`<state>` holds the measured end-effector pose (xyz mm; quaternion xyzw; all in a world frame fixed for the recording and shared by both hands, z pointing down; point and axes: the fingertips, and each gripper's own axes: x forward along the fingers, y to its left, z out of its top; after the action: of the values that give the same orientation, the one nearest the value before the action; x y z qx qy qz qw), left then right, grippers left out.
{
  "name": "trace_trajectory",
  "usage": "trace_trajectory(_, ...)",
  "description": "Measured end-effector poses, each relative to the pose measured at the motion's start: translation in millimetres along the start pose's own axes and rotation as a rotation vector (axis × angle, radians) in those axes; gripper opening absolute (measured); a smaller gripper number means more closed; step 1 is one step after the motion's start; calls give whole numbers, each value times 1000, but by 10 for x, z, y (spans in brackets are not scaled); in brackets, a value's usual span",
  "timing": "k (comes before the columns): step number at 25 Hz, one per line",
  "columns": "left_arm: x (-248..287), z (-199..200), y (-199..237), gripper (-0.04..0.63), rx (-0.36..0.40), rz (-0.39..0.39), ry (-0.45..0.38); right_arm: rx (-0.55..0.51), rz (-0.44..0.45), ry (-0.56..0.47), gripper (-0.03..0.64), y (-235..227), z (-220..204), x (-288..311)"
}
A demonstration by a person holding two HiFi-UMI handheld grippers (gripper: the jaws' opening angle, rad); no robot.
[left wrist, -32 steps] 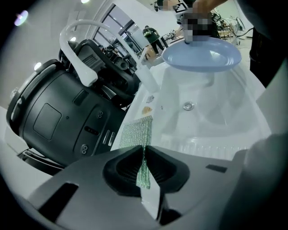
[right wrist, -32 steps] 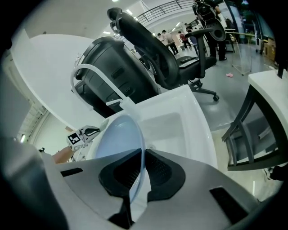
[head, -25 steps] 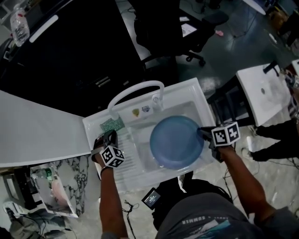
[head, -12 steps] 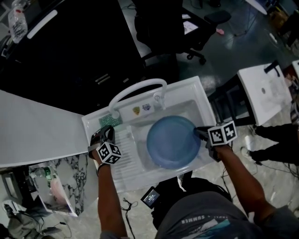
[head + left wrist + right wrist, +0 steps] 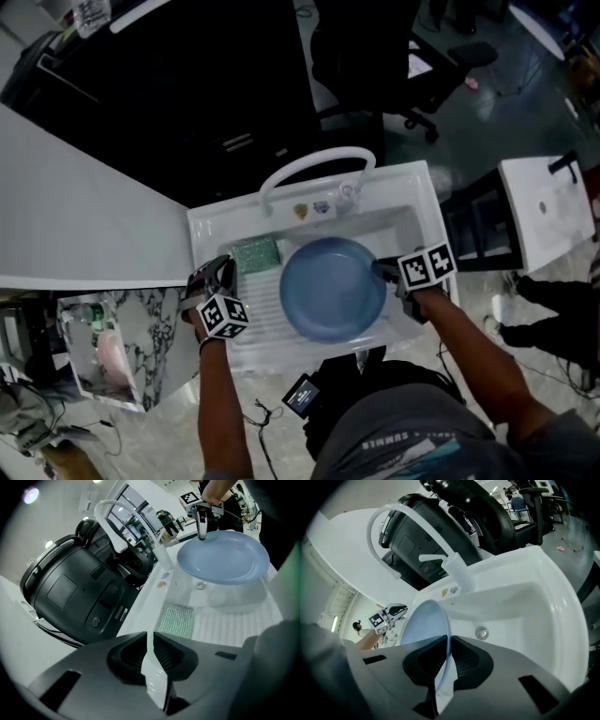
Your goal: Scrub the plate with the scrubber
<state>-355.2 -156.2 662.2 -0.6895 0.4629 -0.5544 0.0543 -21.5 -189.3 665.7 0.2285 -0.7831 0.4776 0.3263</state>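
Observation:
A round blue plate [image 5: 333,289] hangs tilted over the white sink basin [image 5: 412,225]. My right gripper [image 5: 380,270] is shut on its right rim. In the right gripper view the plate's edge [image 5: 424,625] runs between the pads of that gripper [image 5: 449,660]. The green scrubber [image 5: 256,253] lies flat at the back of the ribbed drainboard. My left gripper [image 5: 220,274] hovers just left and in front of it, not touching. Its jaws [image 5: 150,644] are closing to a narrow slit with nothing between them, and the scrubber [image 5: 177,619] lies ahead of them.
A white arched faucet [image 5: 314,164] stands at the sink's back rim. The drain [image 5: 481,632] sits in the basin floor below the plate. Dark office chairs [image 5: 375,56] stand beyond the sink, and a second white sink [image 5: 544,206] is at the right.
The head view has swung, so the sink sits further right and lower in the picture. The plate stays in my right gripper. My left gripper now sits a little further left of the scrubber.

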Motion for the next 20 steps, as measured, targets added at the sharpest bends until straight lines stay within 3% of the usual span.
trace_trajectory(3, -31, 13, -75, 43, 20, -9, -1, -8, 24, 40, 49, 128, -18, 251)
trace_trajectory(7, -281, 49, 93, 37, -32, 82, -18, -56, 49, 78, 52, 340, 14, 485)
trace_trajectory(12, -673, -85, 175, 20, -56, 145, -8, -73, 88, 127, 51, 564, -51, 714)
trace_trajectory(20, -1258, -331, 215, 8, -155, 245, -11, -61, 118, 179, 52, 823, -172, 1093)
